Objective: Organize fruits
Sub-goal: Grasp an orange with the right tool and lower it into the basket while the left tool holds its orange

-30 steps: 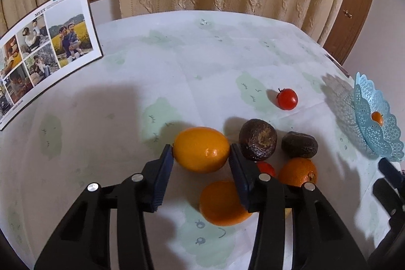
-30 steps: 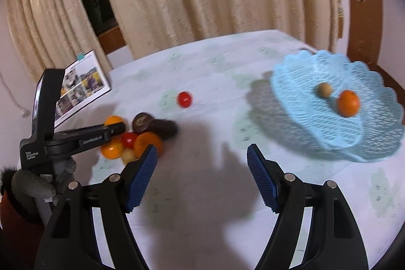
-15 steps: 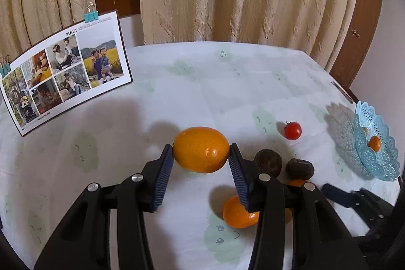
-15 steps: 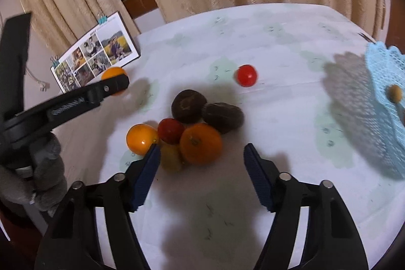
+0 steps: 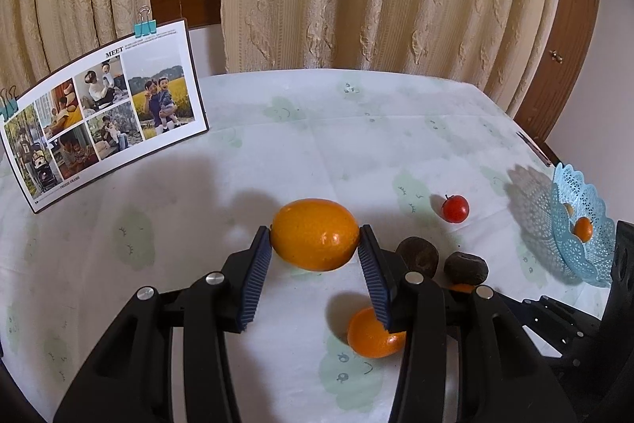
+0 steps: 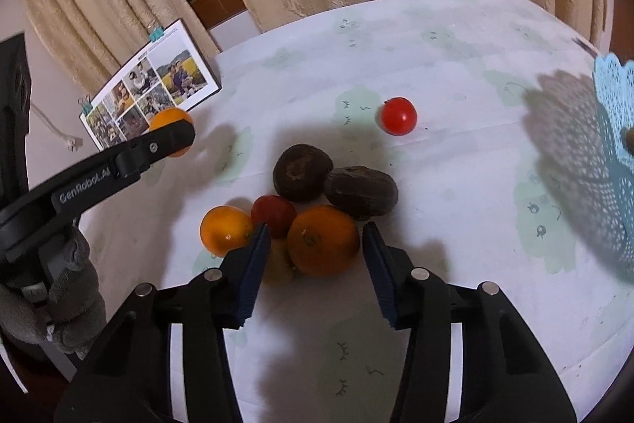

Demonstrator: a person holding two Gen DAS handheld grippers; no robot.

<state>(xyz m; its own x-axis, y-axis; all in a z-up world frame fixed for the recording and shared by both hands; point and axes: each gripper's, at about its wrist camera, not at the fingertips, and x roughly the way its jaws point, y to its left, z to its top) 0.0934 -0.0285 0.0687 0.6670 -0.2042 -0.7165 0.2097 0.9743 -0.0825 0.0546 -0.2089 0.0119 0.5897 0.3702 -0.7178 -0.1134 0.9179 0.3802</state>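
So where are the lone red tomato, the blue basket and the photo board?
Red tomato [image 6: 398, 115], right wrist view, middle of its skin.
Blue basket [image 5: 576, 224], left wrist view, lacy wall.
Photo board [image 5: 103, 113], left wrist view, centre of the pictures.

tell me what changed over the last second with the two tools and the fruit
The left tool, already clamped on the big orange fruit, lifted it clear of the pile. The right tool swung from facing the blue basket over to the pile, and its jaws have just been closing around the orange, with the pads close to it but no firm contact visible. The brown fruits, the lone red tomato and the basket stayed put.
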